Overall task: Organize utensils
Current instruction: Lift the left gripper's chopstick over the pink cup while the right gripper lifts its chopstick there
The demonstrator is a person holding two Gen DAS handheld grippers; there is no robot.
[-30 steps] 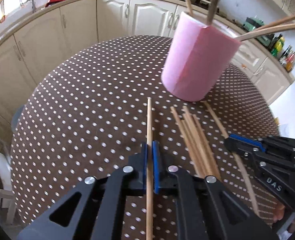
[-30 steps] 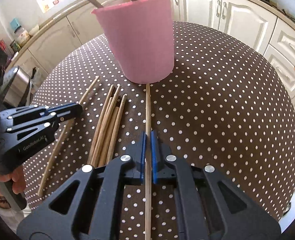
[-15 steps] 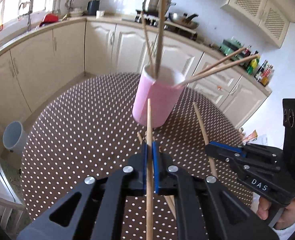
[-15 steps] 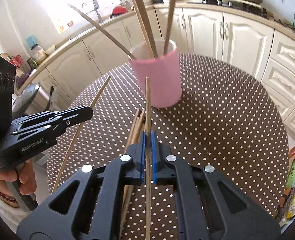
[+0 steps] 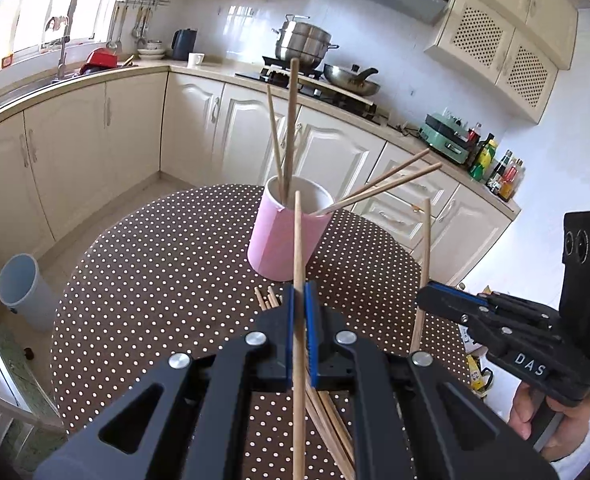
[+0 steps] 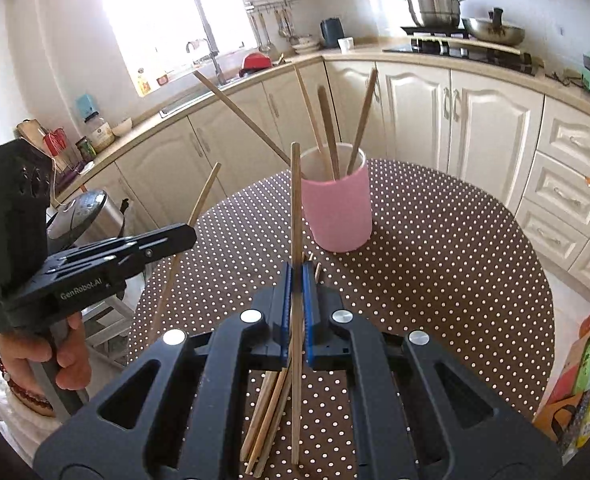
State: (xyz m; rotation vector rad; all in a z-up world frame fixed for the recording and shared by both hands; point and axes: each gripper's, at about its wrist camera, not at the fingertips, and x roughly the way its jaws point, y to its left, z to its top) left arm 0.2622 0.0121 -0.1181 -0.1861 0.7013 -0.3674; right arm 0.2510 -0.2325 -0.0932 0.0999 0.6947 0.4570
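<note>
While the left gripper (image 5: 299, 312) pinches a thin wooden chopstick (image 5: 298, 256) pointing up-frame at the pink cylindrical holder (image 5: 289, 236) just above centre, the right wrist view shows the right gripper (image 6: 297, 292) clamping another wooden chopstick (image 6: 295, 208), its holder (image 6: 337, 208) up-right and similarly near.

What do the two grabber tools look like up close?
Both are black plastic with blue pads inside the fingers and round silver screws. The left tool says "GenRobot.AI" in white, and the right tool says "DAS". The left hand wears a red bead bracelet.
</note>
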